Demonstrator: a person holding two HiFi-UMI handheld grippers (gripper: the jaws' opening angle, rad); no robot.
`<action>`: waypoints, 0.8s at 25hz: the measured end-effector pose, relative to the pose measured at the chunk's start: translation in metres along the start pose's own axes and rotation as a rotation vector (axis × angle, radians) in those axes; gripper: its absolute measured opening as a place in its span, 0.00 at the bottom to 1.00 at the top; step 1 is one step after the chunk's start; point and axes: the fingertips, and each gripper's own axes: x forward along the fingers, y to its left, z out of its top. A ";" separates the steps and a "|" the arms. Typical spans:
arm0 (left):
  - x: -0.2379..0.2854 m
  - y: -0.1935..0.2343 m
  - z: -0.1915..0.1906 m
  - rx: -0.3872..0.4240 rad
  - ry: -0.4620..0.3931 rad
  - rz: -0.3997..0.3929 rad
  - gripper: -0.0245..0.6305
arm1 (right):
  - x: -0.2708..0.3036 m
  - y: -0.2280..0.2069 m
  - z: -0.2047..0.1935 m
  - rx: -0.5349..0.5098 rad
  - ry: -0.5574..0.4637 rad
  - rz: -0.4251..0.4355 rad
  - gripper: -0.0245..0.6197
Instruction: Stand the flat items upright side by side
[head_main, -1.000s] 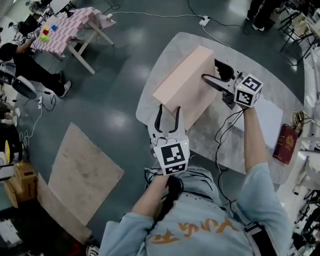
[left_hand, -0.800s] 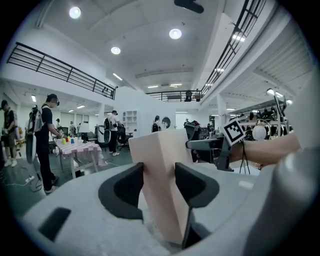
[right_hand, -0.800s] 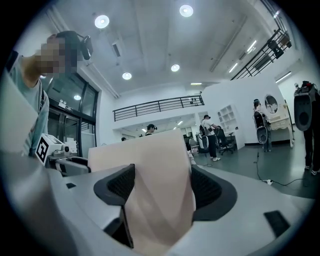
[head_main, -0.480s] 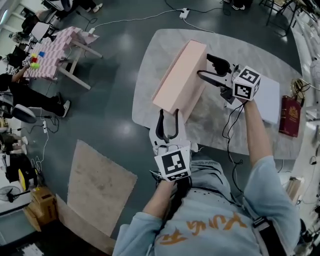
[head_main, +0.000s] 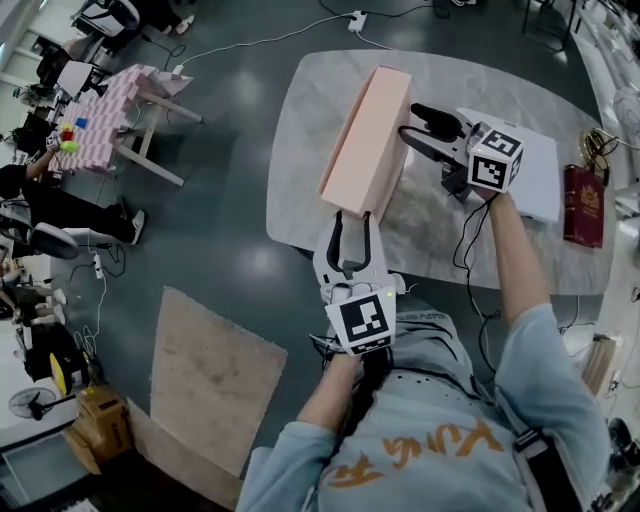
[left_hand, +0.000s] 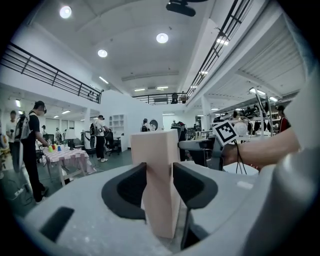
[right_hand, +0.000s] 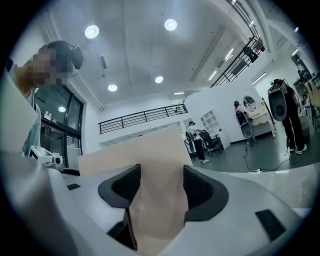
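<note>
A long flat pink box (head_main: 365, 130) stands on its long edge on the oval marble table (head_main: 440, 240). My left gripper (head_main: 351, 218) is at the box's near end. In the left gripper view the box (left_hand: 155, 150) sits between the pads, which have just been closing and now touch both of its faces. My right gripper (head_main: 409, 120) points level at the box's right broad face. In the right gripper view that face (right_hand: 150, 150) fills the space ahead of the jaws, which have just been closing but hold nothing.
A flat white item (head_main: 540, 190) lies on the table behind the right gripper, with a red book (head_main: 583, 205) beyond it at the table's right edge. On the floor to the left lie a brown mat (head_main: 215, 380) and a pink-checked table (head_main: 110, 100).
The pink box has tipped from leaning with its broad face showing to standing narrow on its edge. Both grippers moved along with it, and the left jaws drew in round its near end.
</note>
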 end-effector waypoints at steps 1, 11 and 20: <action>-0.001 -0.002 -0.003 0.008 0.013 -0.008 0.30 | -0.001 0.001 -0.001 0.003 -0.006 -0.008 0.45; -0.006 -0.014 -0.007 0.027 0.039 -0.086 0.27 | -0.004 0.008 0.001 0.014 -0.020 -0.065 0.41; -0.010 -0.025 -0.014 -0.011 0.044 -0.107 0.20 | -0.020 0.009 -0.003 0.017 -0.030 -0.100 0.38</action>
